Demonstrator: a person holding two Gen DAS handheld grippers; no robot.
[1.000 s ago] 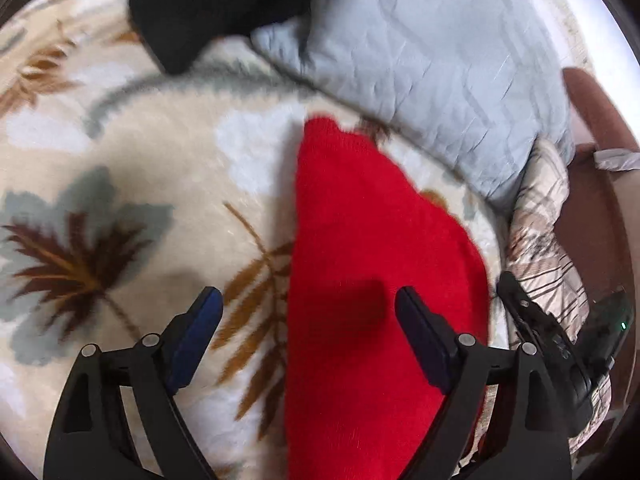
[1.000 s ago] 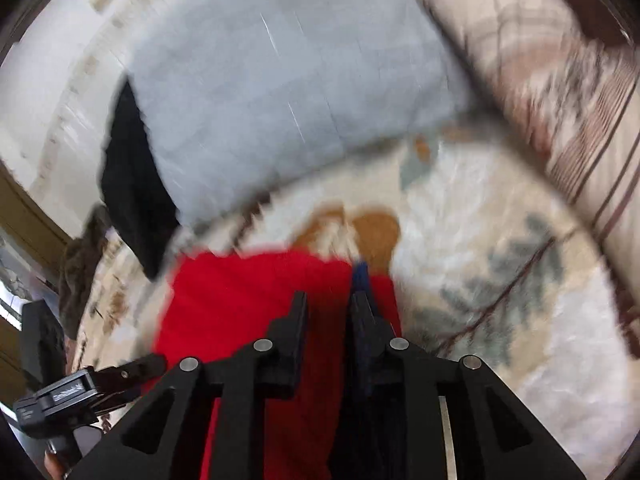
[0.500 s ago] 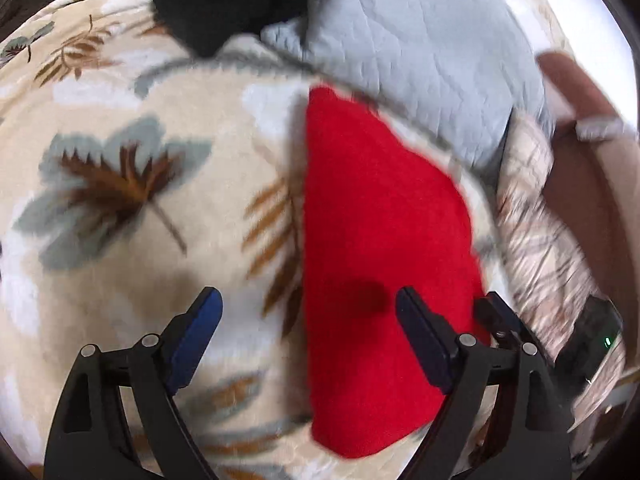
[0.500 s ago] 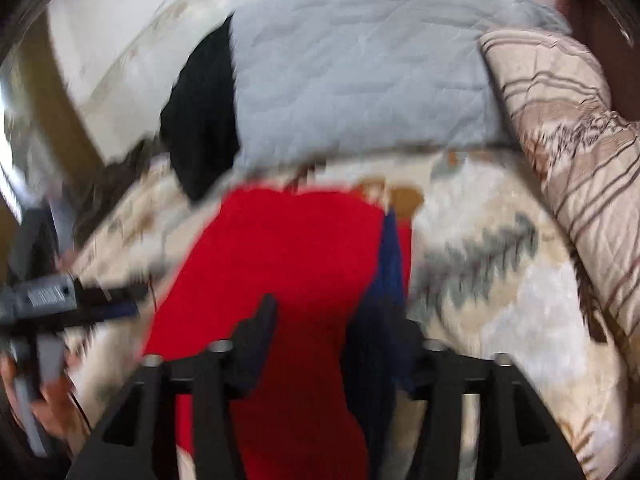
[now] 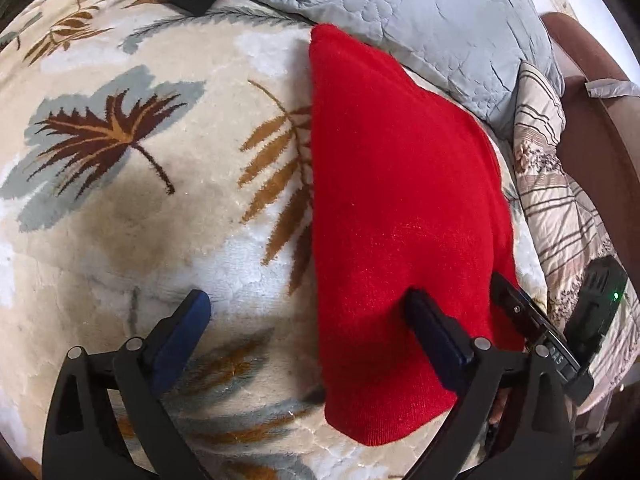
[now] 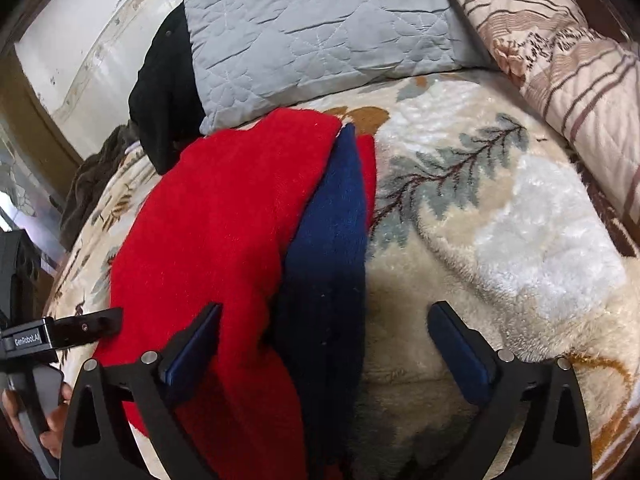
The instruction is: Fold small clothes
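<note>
1. The red garment (image 5: 400, 208) lies folded on the leaf-patterned blanket (image 5: 160, 208) of the bed, near the grey pillow (image 5: 420, 20). Its navy inner layer (image 6: 332, 240) shows along the right edge and could spring open.
2. The left claw (image 5: 304, 316) and right claw (image 6: 324, 328) are both opening and grasp nothing; a low finger could snag and drag the fold.

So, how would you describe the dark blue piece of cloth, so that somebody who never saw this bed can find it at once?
Start at the grey quilted pillow at the head of the bed, then come down to the red garment lying on the leaf-patterned blanket. The navy cloth is the long narrow strip along that garment's edge, seen from the right wrist. It is the only dark blue fabric there, tucked between red layers.
</note>
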